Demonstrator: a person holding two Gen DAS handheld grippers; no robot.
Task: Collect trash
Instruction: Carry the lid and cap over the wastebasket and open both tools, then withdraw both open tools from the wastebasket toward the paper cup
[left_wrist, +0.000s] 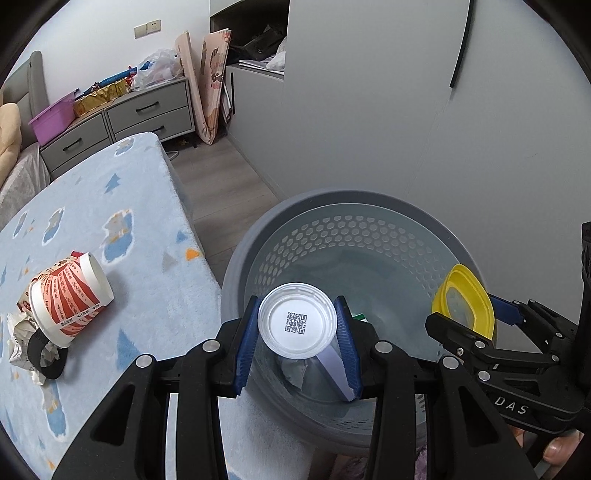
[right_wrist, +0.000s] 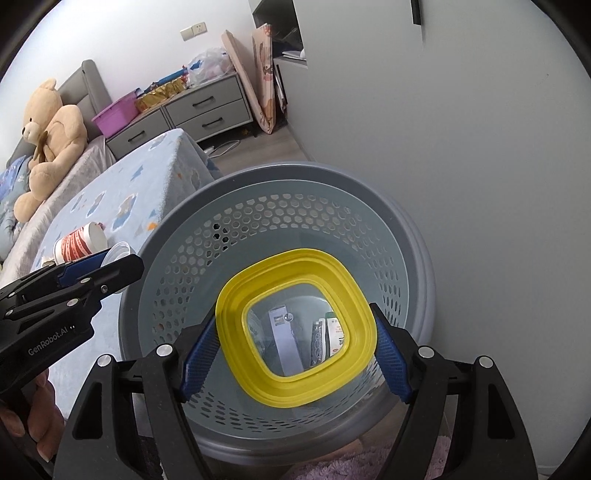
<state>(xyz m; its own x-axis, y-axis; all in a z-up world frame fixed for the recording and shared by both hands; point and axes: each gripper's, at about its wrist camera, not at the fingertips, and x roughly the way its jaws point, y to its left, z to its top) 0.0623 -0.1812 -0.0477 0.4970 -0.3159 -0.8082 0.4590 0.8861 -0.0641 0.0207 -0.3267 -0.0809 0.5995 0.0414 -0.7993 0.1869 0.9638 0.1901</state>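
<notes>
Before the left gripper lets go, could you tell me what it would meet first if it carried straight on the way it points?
Probably the trash already lying at the bottom of the grey bin: the left gripper, shut on the white lid, points into its open mouth.

- The person's hand (left_wrist: 554, 448), at five o'clock in the left wrist view, is cut by the edge.
- Packets (right_wrist: 334, 338) inside the bin (right_wrist: 280, 177) show only through the yellow lid (right_wrist: 295, 384), print unreadable.
</notes>
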